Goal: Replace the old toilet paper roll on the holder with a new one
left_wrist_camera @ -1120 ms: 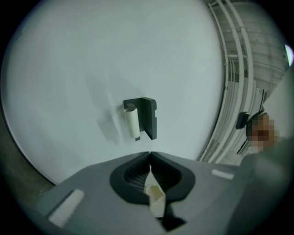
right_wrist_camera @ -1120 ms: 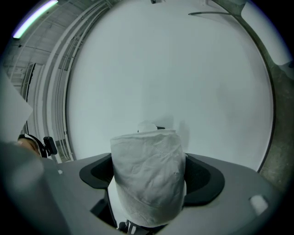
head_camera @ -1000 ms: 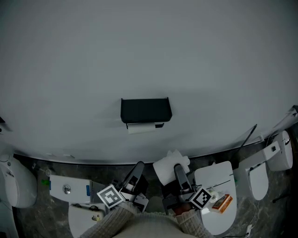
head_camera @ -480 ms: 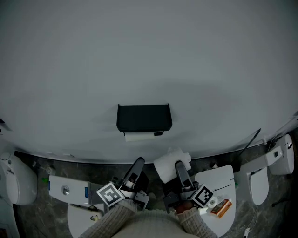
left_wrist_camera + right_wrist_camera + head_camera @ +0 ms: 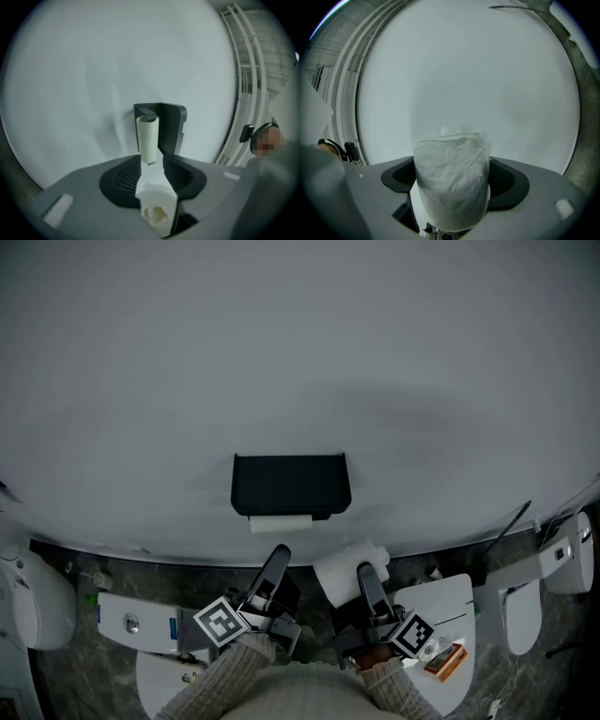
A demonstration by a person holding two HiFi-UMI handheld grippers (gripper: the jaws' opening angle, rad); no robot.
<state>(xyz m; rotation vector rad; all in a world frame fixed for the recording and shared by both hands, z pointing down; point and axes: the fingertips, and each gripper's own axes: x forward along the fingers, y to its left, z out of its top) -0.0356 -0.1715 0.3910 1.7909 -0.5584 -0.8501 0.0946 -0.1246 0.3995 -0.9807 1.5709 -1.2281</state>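
A black holder (image 5: 291,486) hangs on the pale wall, and the old roll (image 5: 279,522) shows white under its lower edge. In the left gripper view the old roll (image 5: 147,138) is a thin, nearly bare tube standing in front of the holder (image 5: 171,126). My left gripper (image 5: 279,554) is below the holder and apart from it. Its jaws are opening, and the pads of the left gripper (image 5: 152,171) press on nothing. My right gripper (image 5: 366,570) is shut on the new toilet paper roll (image 5: 342,573). This full white roll (image 5: 452,187) fills the space between the right gripper (image 5: 452,185) pads.
A toilet bowl (image 5: 33,606) stands at the left and a white box (image 5: 141,622) lies beside it. At the lower right a closed toilet lid (image 5: 441,601) carries an orange packet (image 5: 445,659). Another white fixture (image 5: 562,559) is at far right. White rails (image 5: 248,70) run along the wall.
Both grippers have moved closer to the wall and the holder. The left gripper's jaws have come apart. The right gripper still holds the new roll.
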